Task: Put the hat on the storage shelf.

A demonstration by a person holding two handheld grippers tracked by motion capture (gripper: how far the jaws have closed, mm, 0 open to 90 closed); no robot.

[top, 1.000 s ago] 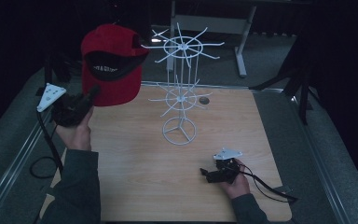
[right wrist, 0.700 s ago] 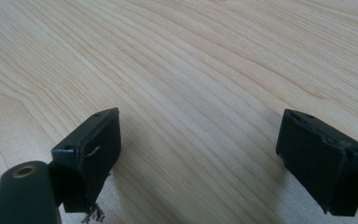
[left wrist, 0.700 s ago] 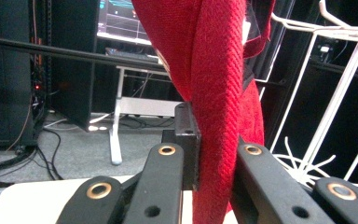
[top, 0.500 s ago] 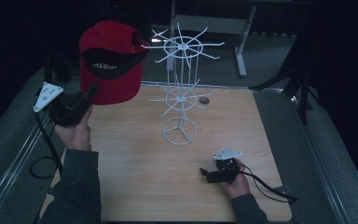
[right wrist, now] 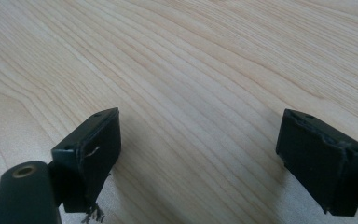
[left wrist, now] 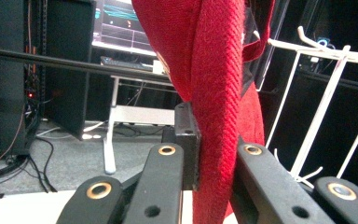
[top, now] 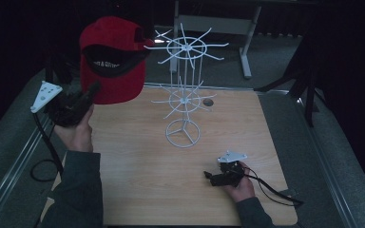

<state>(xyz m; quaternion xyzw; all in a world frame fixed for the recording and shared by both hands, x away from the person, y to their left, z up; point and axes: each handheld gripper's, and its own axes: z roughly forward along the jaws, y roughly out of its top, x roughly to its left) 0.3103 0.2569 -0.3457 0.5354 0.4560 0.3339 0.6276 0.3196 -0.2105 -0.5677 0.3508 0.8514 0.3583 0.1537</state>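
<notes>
A red cap (top: 111, 59) with a black inner band hangs in the air at the left, level with the top ring of a white wire display stand (top: 184, 90). My left gripper (top: 91, 91) is shut on the cap's brim from below. In the left gripper view the red fabric (left wrist: 214, 93) is pinched between the two black jaws, and the stand's white prongs (left wrist: 326, 51) rise just to the right. My right gripper (top: 209, 177) rests low on the wooden table (top: 133, 156) near its front right, open, with bare wood (right wrist: 200, 93) between its jaws.
The wire stand sits on a round base (top: 183, 133) mid-table, with a lower ring of prongs (top: 183, 100). A small dark disc (top: 208, 101) lies behind it. Grey padding (top: 313, 156) borders the table. A desk frame (top: 247, 42) stands in the dark beyond.
The left gripper has carried the cap slightly up and to the right, toward the stand's top ring. The right gripper has stayed still on the table.
</notes>
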